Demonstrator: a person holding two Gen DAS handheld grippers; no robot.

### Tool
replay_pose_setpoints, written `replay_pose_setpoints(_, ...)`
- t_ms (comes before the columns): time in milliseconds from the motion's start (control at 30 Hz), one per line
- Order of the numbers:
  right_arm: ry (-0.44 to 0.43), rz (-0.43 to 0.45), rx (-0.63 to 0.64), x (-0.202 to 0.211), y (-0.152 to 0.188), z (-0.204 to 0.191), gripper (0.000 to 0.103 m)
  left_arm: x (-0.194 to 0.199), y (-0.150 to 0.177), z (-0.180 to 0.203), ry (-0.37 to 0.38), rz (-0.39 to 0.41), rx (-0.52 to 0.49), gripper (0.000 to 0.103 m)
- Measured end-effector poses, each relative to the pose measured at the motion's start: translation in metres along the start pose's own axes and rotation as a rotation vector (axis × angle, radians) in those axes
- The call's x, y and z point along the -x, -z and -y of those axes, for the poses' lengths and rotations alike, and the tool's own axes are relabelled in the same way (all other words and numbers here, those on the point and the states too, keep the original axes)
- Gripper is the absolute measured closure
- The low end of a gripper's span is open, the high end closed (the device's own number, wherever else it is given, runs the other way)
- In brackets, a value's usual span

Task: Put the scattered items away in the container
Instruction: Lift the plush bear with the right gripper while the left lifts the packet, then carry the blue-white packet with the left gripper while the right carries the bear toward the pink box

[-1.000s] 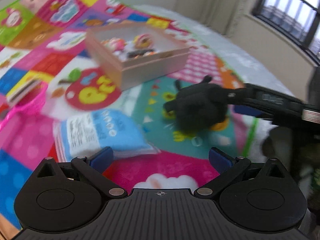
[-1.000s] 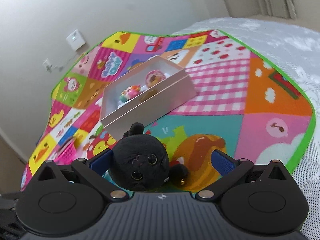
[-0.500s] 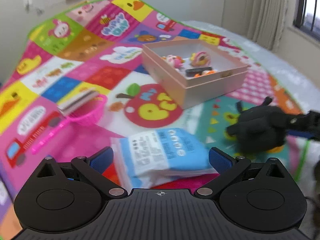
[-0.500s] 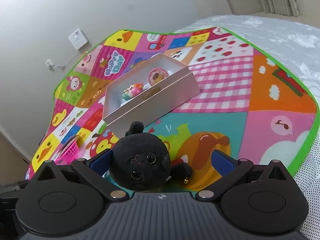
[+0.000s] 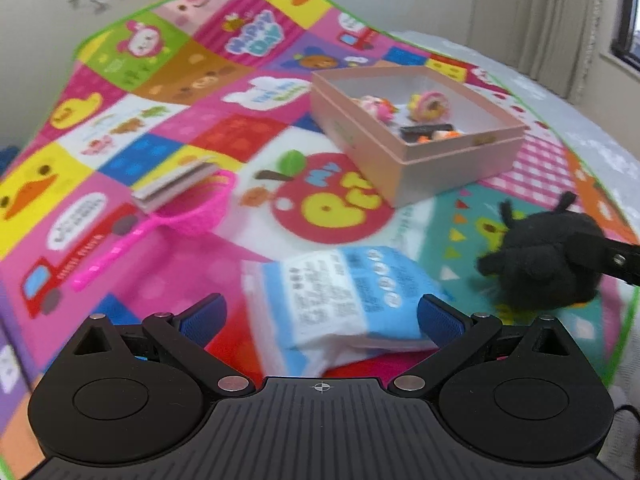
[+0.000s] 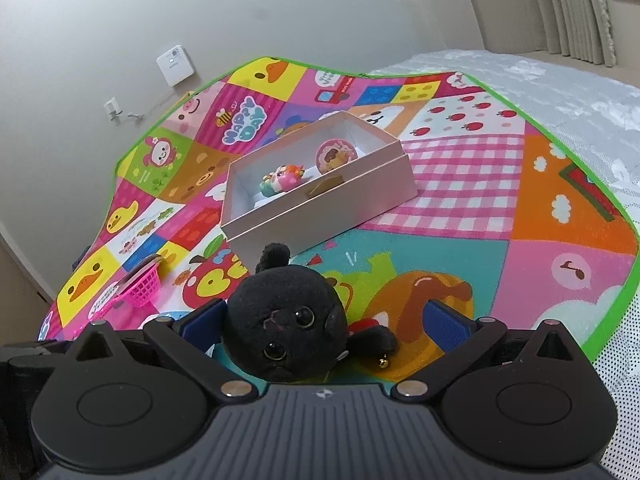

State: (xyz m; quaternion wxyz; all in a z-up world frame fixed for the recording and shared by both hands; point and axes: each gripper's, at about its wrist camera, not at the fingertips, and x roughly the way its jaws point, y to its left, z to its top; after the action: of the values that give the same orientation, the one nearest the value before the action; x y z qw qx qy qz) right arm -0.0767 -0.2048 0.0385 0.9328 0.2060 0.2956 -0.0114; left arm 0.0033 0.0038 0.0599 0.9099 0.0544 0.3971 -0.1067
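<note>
**Both tools spread wide, one at the plush, one at the packet**

The right tool point(image 6: 320, 322) is released, its blue-padded fingers point(image 6: 444, 322) spread wide. The round black plush cat with glass eyes point(image 6: 286, 330) sits between them, pressed against the left pad and well apart from the right one, so nothing is clamped. The plush rests on the colourful patchwork play mat point(image 6: 452, 184), its face turned toward the camera. From the left wrist view one dark finger of the right tool point(image 5: 600, 254) lies along the plush's point(image 5: 544, 260) side, reaching in low from the right edge.

The left tool point(image 5: 320, 314) is also released, with its fingers wide apart. The blue and white soft plastic packet point(image 5: 344, 292) lies on the mat between and just ahead of them; whether the right pad touches it cannot be told. This tool points low over the mat, aimed across the packet.

The open pale pink cardboard box point(image 5: 452, 160) stands farther on, already holding several small colourful toys point(image 5: 428, 106). A pink plastic net scoop point(image 5: 192, 208) lies to the left with a small flat booklet point(image 5: 172, 188) resting on its rim.
</note>
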Motion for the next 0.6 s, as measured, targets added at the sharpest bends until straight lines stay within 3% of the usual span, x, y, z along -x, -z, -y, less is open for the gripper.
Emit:
replay_pose_setpoints(100,0.001,0.003,0.021,0.001,0.001,-0.003,0.000,0.001,-0.004,-0.013,-0.020,-0.010,0.062,0.000)
replay_pose_setpoints(233,0.005,0.009,0.033,0.001,0.001,-0.005,0.000,-0.003,-0.003,-0.020,0.020,-0.049,0.121,0.000)
replay_pose_setpoints(333,0.027,0.039,-0.003,0.006,-0.001,0.001,0.000,-0.008,0.000,-0.013,0.184,-0.113,0.104,0.000)
replay_pose_setpoints(467,0.074,0.067,-0.114,0.012,-0.007,0.021,0.000,0.001,0.009,0.023,0.430,-0.173,-0.058,0.000)
replay_pose_setpoints(533,0.093,0.069,-0.173,0.013,-0.008,0.032,0.000,0.016,0.012,0.040,0.470,-0.127,-0.173,0.000)
replay_pose_setpoints(600,0.110,0.070,-0.221,0.013,-0.008,0.041,0.000,0.027,0.014,0.048,0.449,-0.070,-0.229,0.000)
